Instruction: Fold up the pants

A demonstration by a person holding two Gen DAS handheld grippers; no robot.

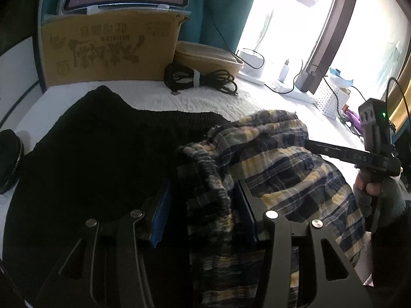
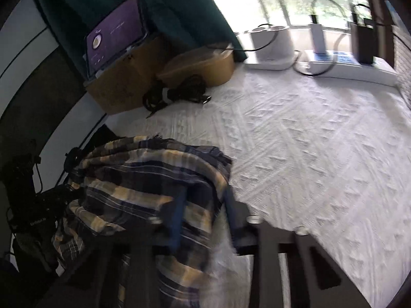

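Pinching the plaid pants (image 1: 277,154) at two spots, both grippers (image 1: 203,205) (image 2: 205,205) lift them for folding.

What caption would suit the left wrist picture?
Left gripper clamps the plaid pants' bunched waistband on a white bed; right gripper grips them too.
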